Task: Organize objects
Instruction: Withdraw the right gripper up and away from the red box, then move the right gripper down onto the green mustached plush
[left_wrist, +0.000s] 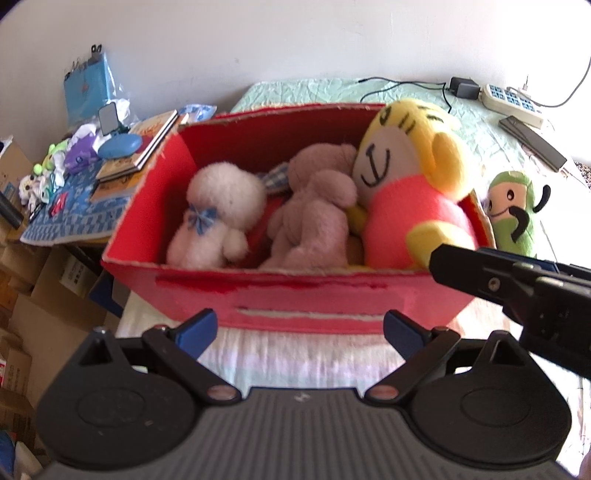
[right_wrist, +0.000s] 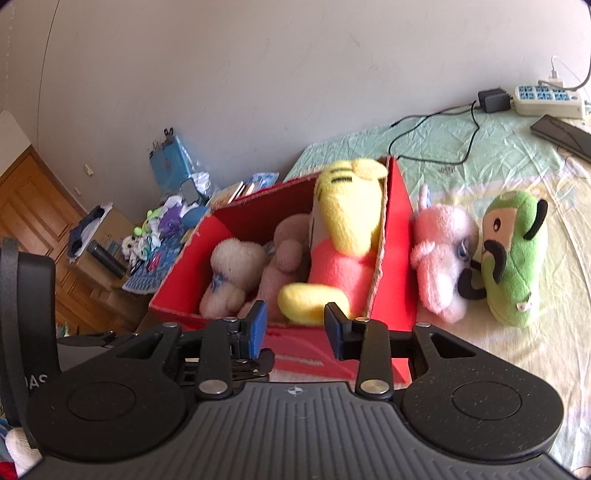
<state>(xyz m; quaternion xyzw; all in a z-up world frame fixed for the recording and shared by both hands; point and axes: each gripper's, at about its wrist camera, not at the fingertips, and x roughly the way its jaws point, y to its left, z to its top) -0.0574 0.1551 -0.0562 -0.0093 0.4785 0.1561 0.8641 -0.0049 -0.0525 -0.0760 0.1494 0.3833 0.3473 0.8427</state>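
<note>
The box (left_wrist: 295, 299) on the bed (right_wrist: 517, 350) is crowded; both claws, left (left_wrist: 300, 328) and right (right_wrist: 294, 325), gape empty. Adding the pink toy (right_wrist: 441, 254) might topple the tiger (right_wrist: 347, 236).

three plush toys (left_wrist: 306, 206) in red box (left_wrist: 295, 299); two (right_wrist: 476, 254) beside

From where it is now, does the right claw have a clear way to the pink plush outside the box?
Probably yes. The pink plush lies on the bed right of the red box, uncovered; the open right claw is empty.
</note>
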